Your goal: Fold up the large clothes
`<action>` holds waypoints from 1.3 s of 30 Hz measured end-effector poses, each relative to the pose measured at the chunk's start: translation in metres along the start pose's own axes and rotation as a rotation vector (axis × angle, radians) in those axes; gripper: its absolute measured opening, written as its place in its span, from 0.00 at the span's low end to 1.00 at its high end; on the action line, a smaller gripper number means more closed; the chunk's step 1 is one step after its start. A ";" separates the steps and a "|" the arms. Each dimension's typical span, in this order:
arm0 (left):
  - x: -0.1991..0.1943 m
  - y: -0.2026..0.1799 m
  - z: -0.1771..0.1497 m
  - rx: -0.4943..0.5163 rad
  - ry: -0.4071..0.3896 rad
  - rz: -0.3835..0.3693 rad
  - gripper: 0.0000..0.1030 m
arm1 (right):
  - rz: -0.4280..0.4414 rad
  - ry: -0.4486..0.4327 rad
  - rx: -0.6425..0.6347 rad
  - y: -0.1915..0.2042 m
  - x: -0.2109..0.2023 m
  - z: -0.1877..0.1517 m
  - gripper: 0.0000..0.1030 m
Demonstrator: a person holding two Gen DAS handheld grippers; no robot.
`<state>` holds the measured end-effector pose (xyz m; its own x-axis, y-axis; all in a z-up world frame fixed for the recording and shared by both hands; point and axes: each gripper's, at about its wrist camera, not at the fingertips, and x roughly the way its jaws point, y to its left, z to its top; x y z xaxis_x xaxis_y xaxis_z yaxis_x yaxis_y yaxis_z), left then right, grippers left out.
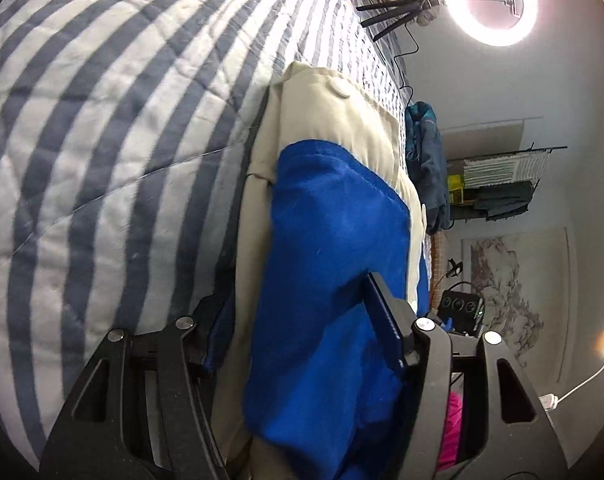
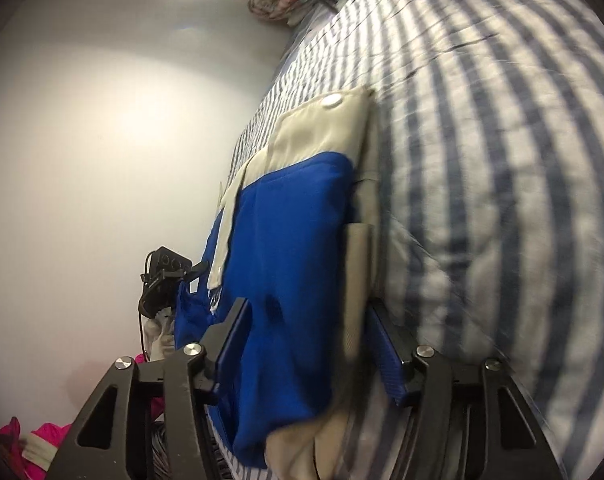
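A folded blue and beige jacket (image 1: 333, 220) with a white snap button lies on the blue-and-white striped quilt (image 1: 102, 120) of a bed. In the left wrist view the thick fold fills the span of my left gripper (image 1: 302, 320), and both pads press into the cloth. The right wrist view shows the same jacket (image 2: 294, 220) on the quilt (image 2: 481, 160). My right gripper (image 2: 309, 336) is shut around its near end, one pad on the blue side, the other against the beige edge. The cloth hides the inner faces of the pads.
A ring light (image 1: 497, 0) on a tripod shines at the head of the bed, near a floral pillow (image 2: 278, 0). Teal clothes (image 1: 425, 160) hang off the bed's edge. A black device (image 1: 461, 308) and a pink garment (image 2: 42, 444) lie beside the bed, by the white wall (image 2: 102, 140).
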<state>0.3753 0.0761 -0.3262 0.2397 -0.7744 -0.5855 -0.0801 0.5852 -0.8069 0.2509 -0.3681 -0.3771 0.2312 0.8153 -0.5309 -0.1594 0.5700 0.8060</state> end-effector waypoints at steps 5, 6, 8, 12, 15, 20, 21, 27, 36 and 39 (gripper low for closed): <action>0.011 -0.020 0.000 0.066 -0.020 0.096 0.55 | -0.047 0.014 -0.028 0.016 0.019 0.003 0.55; 0.011 -0.024 -0.002 0.093 -0.026 0.135 0.53 | -0.073 0.017 -0.033 0.021 0.023 0.003 0.47; 0.011 -0.035 -0.007 0.141 -0.043 0.182 0.45 | -0.134 0.016 -0.055 0.034 0.025 0.001 0.40; 0.005 -0.071 -0.023 0.288 -0.088 0.302 0.32 | -0.298 0.010 -0.169 0.076 0.025 -0.003 0.29; 0.002 -0.095 -0.039 0.382 -0.120 0.381 0.27 | -0.422 0.008 -0.258 0.109 0.029 -0.009 0.27; 0.002 -0.128 -0.064 0.495 -0.155 0.447 0.25 | -0.547 0.007 -0.360 0.140 0.034 -0.020 0.26; 0.000 -0.134 -0.071 0.516 -0.163 0.456 0.25 | -0.565 0.006 -0.379 0.145 0.034 -0.023 0.26; 0.004 -0.173 -0.111 0.651 -0.194 0.471 0.23 | -0.633 -0.016 -0.442 0.161 0.010 -0.043 0.26; 0.009 -0.208 -0.132 0.727 -0.211 0.427 0.22 | -0.703 -0.085 -0.501 0.178 -0.038 -0.056 0.25; 0.015 -0.218 -0.129 0.734 -0.214 0.413 0.22 | -0.725 -0.094 -0.521 0.183 -0.045 -0.052 0.25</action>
<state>0.2714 -0.0938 -0.1688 0.5122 -0.4468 -0.7335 0.4259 0.8738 -0.2348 0.1612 -0.2950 -0.2199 0.5186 0.2384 -0.8211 -0.3535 0.9342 0.0479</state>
